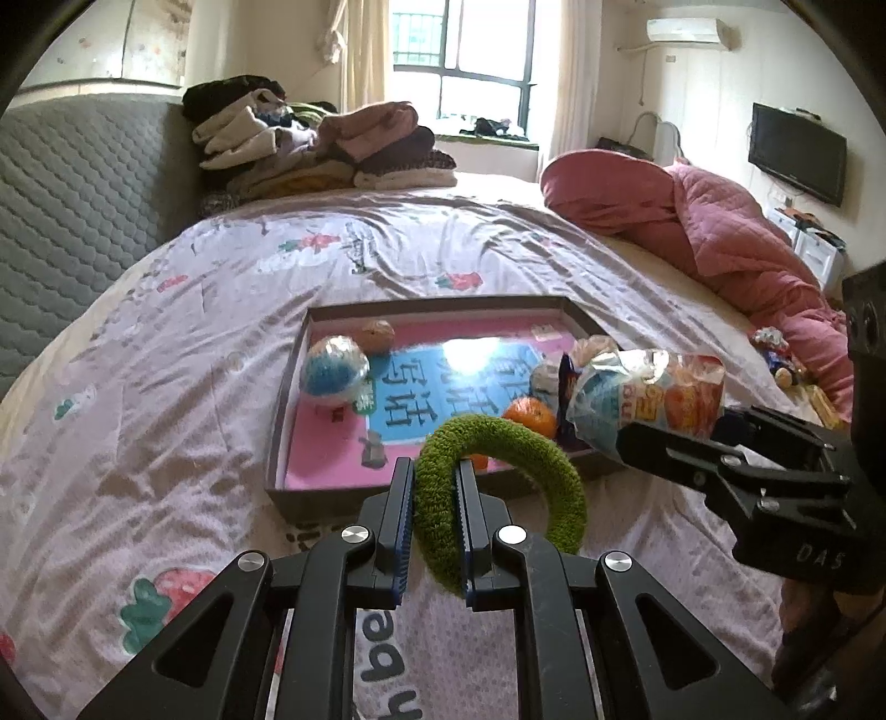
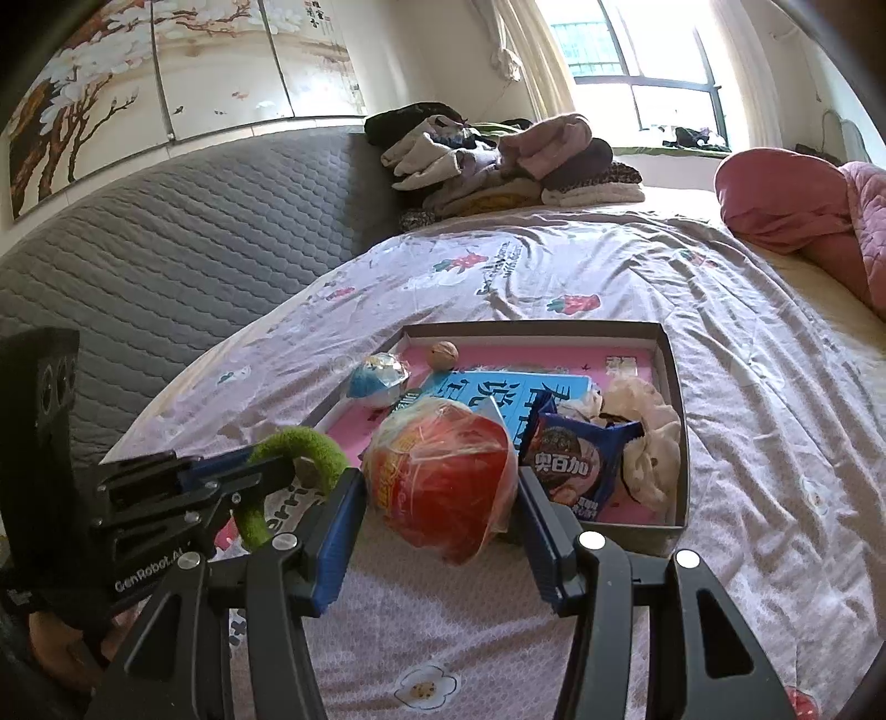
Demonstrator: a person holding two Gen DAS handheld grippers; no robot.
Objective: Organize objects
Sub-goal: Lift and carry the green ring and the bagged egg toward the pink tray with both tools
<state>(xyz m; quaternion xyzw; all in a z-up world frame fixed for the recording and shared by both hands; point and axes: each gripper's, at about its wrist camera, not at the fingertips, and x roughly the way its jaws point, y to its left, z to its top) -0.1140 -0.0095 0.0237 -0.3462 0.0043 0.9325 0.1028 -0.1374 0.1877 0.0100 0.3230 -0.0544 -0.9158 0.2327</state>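
worrying bit: right claw only loosely cups the snack bag, so it could slip short of the box; left claw pinches the green ring tight.

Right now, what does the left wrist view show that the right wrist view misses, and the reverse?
Left wrist only: an orange in the box, a wall TV, an air conditioner.
Right wrist only: a flower painting, the blue biscuit packet's front.
Both: the left tool shut on the green ring, the right tool gripping a wrapped snack, the box.

Black left gripper and right gripper: blue-padded jaws, silver screws, white lettering.
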